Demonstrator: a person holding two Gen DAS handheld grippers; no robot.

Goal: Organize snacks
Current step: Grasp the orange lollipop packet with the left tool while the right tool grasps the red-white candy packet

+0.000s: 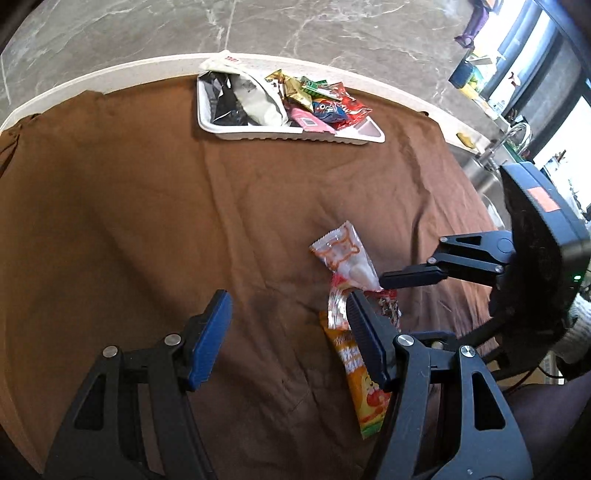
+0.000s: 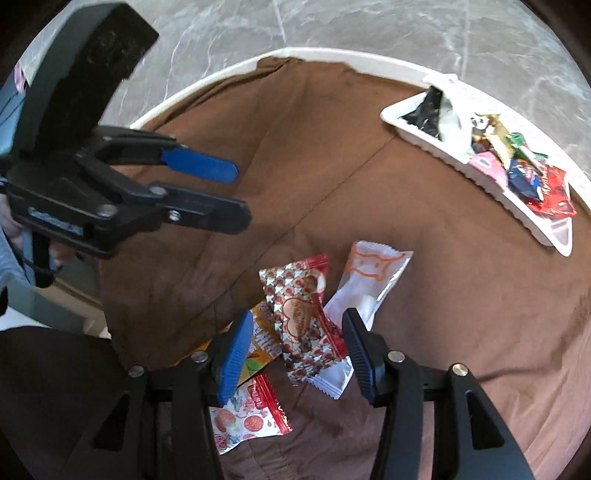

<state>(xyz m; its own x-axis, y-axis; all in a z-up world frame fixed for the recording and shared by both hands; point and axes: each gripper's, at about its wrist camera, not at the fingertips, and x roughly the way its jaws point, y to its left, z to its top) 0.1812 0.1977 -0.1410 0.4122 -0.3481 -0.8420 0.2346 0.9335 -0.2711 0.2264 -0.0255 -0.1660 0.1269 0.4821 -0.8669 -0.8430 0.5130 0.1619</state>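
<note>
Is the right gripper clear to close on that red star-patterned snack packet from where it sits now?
Probably yes. The right gripper is open, and the red star-patterned packet lies on top of the pile between its fingers, uncovered. The white packet and orange packet lie right beside it, so it may catch those too.

- Brown cloth (image 1: 147, 221) covers most of the frame; pale table edge (image 1: 110, 74) curves along the top, grey marbled floor (image 1: 295, 26) beyond.
- White tray (image 1: 280, 136) at upper centre, piled with wrapped snacks: a black-and-cream bag (image 1: 251, 99) on its left, gold, green, pink, blue and red packets to the right.
- Left gripper (image 1: 288, 332) in the lower foreground, blue pads wide apart, nothing between them.
- Clear orange-printed packet (image 1: 345, 254) lies right of centre; orange packet (image 1: 365, 387) below it, partly behind the right-hand finger.
- Right gripper (image 1: 410, 277) enters from the right edge, tip touching the clear packet's lower end; jaw spacing unclear.
</note>
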